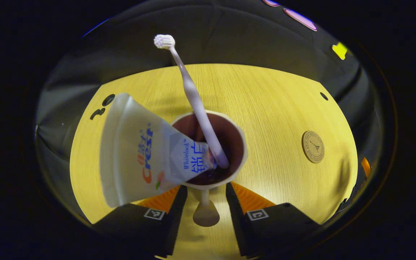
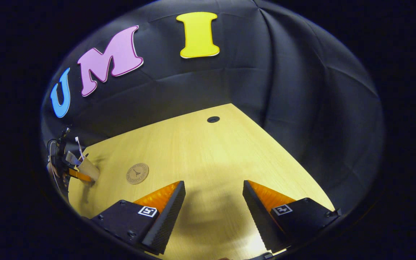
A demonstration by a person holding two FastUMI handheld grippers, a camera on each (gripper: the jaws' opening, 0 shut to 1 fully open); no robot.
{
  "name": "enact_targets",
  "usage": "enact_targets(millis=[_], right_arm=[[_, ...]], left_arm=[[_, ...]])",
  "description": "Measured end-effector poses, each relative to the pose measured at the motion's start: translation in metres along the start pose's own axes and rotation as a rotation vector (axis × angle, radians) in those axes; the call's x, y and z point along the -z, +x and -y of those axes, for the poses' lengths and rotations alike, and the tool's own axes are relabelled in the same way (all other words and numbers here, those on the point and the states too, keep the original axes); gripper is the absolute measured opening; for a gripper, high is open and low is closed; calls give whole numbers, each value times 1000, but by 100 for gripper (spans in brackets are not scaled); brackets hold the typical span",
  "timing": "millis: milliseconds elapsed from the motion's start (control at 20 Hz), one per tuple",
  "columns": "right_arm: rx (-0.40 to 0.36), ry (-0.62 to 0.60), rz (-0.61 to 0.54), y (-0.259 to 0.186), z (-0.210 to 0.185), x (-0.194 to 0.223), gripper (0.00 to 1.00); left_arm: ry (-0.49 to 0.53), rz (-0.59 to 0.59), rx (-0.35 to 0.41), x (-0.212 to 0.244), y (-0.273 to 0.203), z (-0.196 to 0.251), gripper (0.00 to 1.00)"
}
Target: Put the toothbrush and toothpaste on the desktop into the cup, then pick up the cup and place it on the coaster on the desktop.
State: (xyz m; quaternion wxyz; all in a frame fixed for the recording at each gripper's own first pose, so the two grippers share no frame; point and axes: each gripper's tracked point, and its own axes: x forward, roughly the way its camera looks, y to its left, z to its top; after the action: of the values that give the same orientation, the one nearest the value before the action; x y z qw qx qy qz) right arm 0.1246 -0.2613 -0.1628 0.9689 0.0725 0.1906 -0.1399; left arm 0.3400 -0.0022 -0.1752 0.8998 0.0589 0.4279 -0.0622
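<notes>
Left tongs (image 1: 204,196) clamp the lifted cup (image 1: 238,144); right tongs (image 2: 213,206) hover wide open, holding nothing.

The toothbrush (image 1: 193,97) and toothpaste (image 1: 139,151) are sticking up out of the cup (image 1: 242,144) and blocking its mouth, while bare desktop (image 1: 273,108) is lying open between the cup and the coaster (image 1: 312,146), whose top is sitting uncovered.

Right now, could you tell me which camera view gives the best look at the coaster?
The right gripper view: the coaster lies bare on the desktop, fairly central, ahead of the open right gripper. The left gripper view shows it off to the right, beyond the cup.
</notes>
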Motion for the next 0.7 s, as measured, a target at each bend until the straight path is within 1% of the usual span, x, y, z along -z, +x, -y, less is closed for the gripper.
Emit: enact_targets(millis=[50, 150, 300, 500, 550, 650, 700], right_arm=[[10, 12, -1, -4, 5, 1, 98], [24, 29, -4, -12, 10, 4, 98], [44, 39, -23, -17, 15, 11, 98], [25, 75, -32, -27, 7, 16, 98], [20, 71, -29, -28, 5, 15, 98], [14, 60, -35, -29, 4, 17, 98], [14, 59, -42, -28, 5, 19, 98]], left_arm=[[-5, -12, -13, 3, 1, -3, 53], [-25, -15, -9, 4, 2, -2, 33], [-18, -12, -6, 4, 2, -2, 32], [-27, 10, -4, 1, -1, 0, 29], [-22, 23, 2, -1, -2, 2, 34], [4, 44, 12, -5, -10, 9, 24], [22, 61, 19, -11, -15, 14, 33]])
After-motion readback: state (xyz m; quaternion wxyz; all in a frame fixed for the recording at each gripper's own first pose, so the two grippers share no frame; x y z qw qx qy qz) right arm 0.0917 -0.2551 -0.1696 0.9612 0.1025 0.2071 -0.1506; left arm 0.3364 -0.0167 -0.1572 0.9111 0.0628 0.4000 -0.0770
